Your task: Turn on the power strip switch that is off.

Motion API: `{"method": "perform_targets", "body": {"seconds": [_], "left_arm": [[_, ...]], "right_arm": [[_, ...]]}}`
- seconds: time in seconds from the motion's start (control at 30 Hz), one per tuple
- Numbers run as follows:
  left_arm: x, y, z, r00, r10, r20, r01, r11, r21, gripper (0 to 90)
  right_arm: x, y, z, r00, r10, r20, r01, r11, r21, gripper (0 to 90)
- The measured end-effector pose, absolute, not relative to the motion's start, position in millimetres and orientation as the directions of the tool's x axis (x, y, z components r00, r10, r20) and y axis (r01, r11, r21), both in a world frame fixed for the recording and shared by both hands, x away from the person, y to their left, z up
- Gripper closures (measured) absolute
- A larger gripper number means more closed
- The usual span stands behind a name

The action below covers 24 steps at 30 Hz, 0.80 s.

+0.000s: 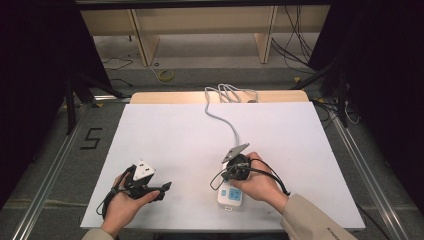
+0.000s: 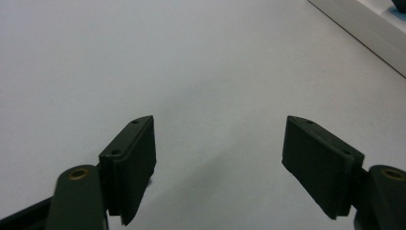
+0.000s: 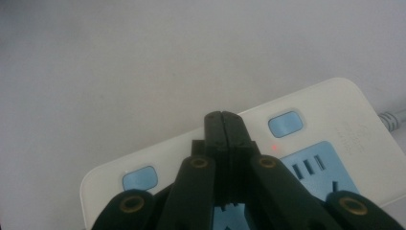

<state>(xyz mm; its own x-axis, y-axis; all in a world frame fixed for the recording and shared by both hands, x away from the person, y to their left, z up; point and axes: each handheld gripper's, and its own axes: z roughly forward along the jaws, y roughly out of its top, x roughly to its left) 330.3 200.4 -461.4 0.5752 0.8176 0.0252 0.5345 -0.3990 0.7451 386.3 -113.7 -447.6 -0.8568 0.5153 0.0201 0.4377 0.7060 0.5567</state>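
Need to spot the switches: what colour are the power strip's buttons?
Light blue buttons, clearest in the right gripper view.

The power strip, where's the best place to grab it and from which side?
Probably across the two long sides of the power strip, coming straight down from above. It lies flat on the table, its body is narrow there, and that keeps clear of the cord at its far end.

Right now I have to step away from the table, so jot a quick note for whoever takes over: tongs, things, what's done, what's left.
Left tongs: open, nothing between them, low over the bare white table, off to the left.
Right tongs: shut, tips over the white power strip between its two blue switches; contact can't be told.
Power strip lies at the near edge, its cord running to the far side. A small red light glows by one switch.
Left: probably the other switch, unlit.
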Motion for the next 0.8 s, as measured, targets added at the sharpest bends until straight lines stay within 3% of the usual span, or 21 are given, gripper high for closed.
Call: {"method": "perform_targets", "body": {"seconds": [0.8], "left_arm": [[330.5,200.2,-461.8,0.575,0.818,0.025,0.535,-0.4,0.744,26.9]], "right_arm": [[386.8,-111.3,-446.1,-0.851,0.525,0.024,0.454,0.711,0.537,90.0]]}}
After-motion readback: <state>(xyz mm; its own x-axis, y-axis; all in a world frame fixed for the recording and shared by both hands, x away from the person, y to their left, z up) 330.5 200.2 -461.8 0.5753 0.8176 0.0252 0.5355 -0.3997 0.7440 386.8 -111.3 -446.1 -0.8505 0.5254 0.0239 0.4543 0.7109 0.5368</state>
